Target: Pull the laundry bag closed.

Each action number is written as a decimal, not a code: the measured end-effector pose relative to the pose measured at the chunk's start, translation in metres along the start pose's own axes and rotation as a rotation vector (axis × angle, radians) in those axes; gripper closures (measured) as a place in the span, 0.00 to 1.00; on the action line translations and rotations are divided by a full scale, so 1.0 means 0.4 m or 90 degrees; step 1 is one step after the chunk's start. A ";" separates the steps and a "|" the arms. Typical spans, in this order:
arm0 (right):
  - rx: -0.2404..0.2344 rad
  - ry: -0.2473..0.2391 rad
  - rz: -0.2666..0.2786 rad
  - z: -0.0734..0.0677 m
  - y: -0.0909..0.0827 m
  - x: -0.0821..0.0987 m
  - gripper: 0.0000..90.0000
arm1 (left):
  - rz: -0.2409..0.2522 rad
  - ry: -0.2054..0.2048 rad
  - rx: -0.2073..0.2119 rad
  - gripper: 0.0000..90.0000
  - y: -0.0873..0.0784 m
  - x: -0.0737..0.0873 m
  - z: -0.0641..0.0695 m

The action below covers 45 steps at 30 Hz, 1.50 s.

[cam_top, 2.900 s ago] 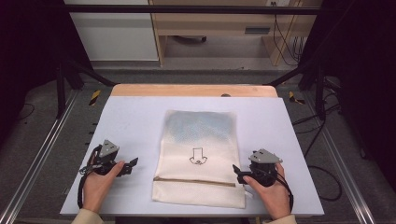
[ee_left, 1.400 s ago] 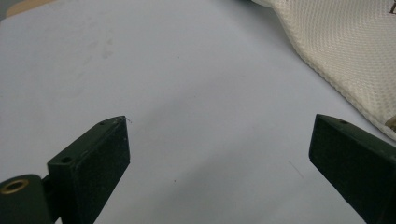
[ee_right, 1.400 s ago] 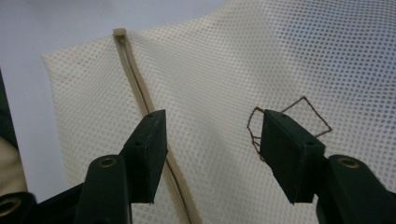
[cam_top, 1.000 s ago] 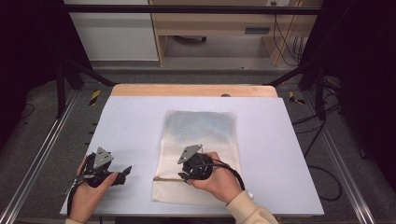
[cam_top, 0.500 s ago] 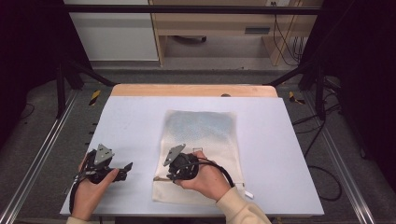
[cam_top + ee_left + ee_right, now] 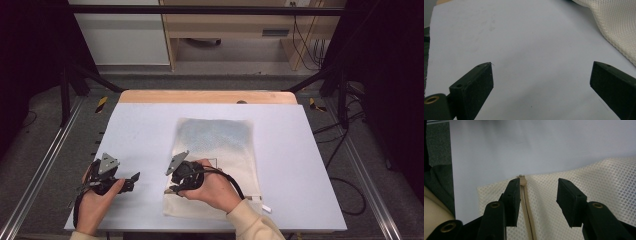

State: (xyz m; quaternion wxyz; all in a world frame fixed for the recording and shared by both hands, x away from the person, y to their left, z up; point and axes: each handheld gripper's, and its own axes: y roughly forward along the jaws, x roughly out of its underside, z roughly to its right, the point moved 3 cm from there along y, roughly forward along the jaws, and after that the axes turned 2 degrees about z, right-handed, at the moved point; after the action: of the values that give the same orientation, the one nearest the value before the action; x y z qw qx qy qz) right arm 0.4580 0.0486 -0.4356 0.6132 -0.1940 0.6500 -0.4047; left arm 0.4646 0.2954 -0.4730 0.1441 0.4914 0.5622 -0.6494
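A cream mesh laundry bag (image 6: 215, 165) lies flat in the middle of the white counter (image 6: 300, 150). The right gripper (image 6: 537, 193) hovers over its zipper (image 6: 526, 202) at the near left edge; its jaws have just been opening and pinch nothing. The left gripper (image 6: 541, 80) rests spread wide on the counter, left of the bag.

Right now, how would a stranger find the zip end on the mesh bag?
On the white table lies one cream mesh bag. Along its near part runs a tan zip. Its end is at the bag's left edge, beside the right gripper: smooth, not meshed.
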 end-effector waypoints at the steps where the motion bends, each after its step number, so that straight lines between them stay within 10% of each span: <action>1: -0.002 0.000 -0.006 0.001 0.001 -0.001 0.60 | -0.001 0.000 0.000 0.05 0.001 0.000 0.000; 35: -0.041 -0.006 -0.027 -0.029 0.105 -0.002 0.69 | -0.004 0.003 0.010 0.08 -0.001 -0.007 -0.005; 45: -0.049 -0.001 -0.040 -0.030 0.124 0.004 0.90 | -0.008 -0.002 0.025 0.10 -0.011 -0.005 -0.009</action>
State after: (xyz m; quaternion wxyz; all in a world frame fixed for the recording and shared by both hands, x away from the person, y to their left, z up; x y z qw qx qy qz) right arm 0.4585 0.0806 -0.4755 0.5928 -0.2381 0.6582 -0.3983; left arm 0.4643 0.2993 -0.4684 0.1313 0.4894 0.5519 -0.6623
